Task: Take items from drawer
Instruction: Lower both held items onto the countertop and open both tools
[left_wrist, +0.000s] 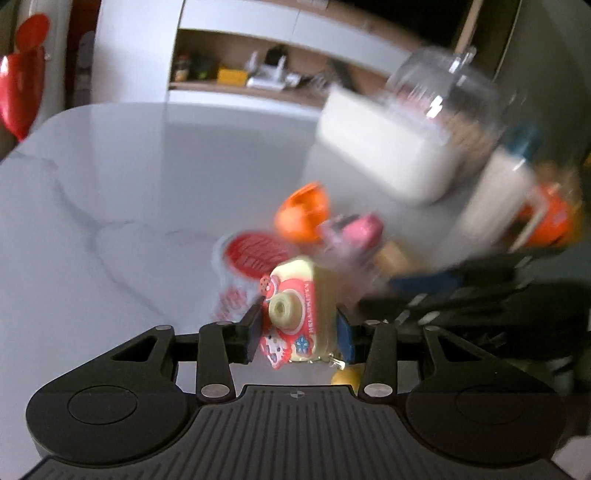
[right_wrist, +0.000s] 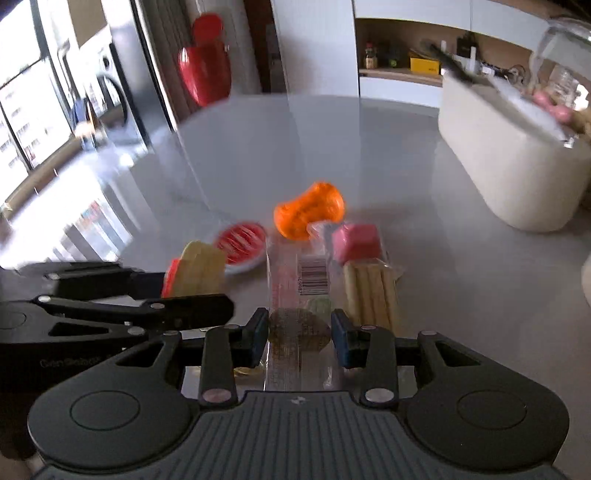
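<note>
My left gripper (left_wrist: 299, 328) is shut on a yellow and pink toy camera (left_wrist: 295, 314), held above the white marble table (left_wrist: 110, 221). In the right wrist view the same toy camera (right_wrist: 201, 269) shows at the left, between the left gripper's black fingers (right_wrist: 207, 306). My right gripper (right_wrist: 299, 338) is shut on a clear snack packet (right_wrist: 299, 288) with a barcode, its blue pads against the packet's two long edges. No drawer is in view in either frame. The left wrist view is blurred by motion.
On the table lie an orange toy (right_wrist: 308, 210), a red-lidded cup (right_wrist: 242, 242), a pink block (right_wrist: 356, 242) and a pack of biscuit sticks (right_wrist: 371, 291). A white bin (right_wrist: 509, 155) and a glass jar (right_wrist: 561, 48) stand at the right. Shelves line the back wall.
</note>
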